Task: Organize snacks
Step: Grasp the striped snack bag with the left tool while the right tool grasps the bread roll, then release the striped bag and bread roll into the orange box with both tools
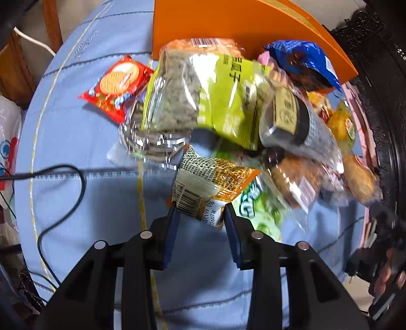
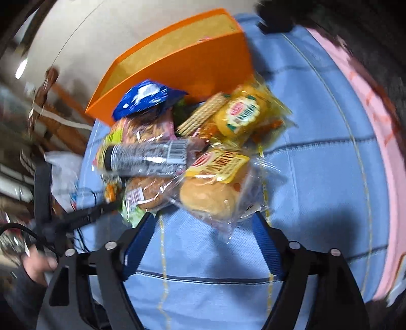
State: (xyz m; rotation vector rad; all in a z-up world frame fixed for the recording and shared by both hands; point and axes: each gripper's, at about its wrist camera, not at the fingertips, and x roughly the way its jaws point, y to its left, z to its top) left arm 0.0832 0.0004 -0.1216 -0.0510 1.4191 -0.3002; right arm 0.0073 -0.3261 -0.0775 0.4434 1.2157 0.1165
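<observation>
1. Left wrist view: an orange noodle packet (image 1: 203, 187) is pinched between the jaws of the left gripper (image 1: 200, 215), gripped by its barcode end so that the rest of the bag projects forward toward the orange box (image 1: 215, 22). It appears lifted off the blue cloth (image 1: 76, 142) of the bench, presumably so it can be carried clear of the pile.

2. Same view: the remaining snacks are heaped just in front of the orange box, which is judged to be the container meant for them. A green seed bag (image 1: 203, 94) lies on top of the heap, a blue bag (image 1: 304, 63) leans against the box wall, and a red biscuit packet (image 1: 116, 86) lies apart to the left of the box (alone on the cloth, easily reached).

3. Right wrist view: the jaws of the right gripper (image 2: 205, 220) are spread wide, with nothing clamped. They are set either side of a wrapped bun (image 2: 213, 193) at the near edge of the heap, on the side away from the orange box (image 2: 177, 55); whether the wrapper is touched cannot be told through the blur.

4. Same view: a yellow cake packet (image 2: 241, 114) and a grey barcoded packet (image 2: 152, 154) lie nearer the box, stacked loosely (likely to slide when the bun is drawn out).
</observation>
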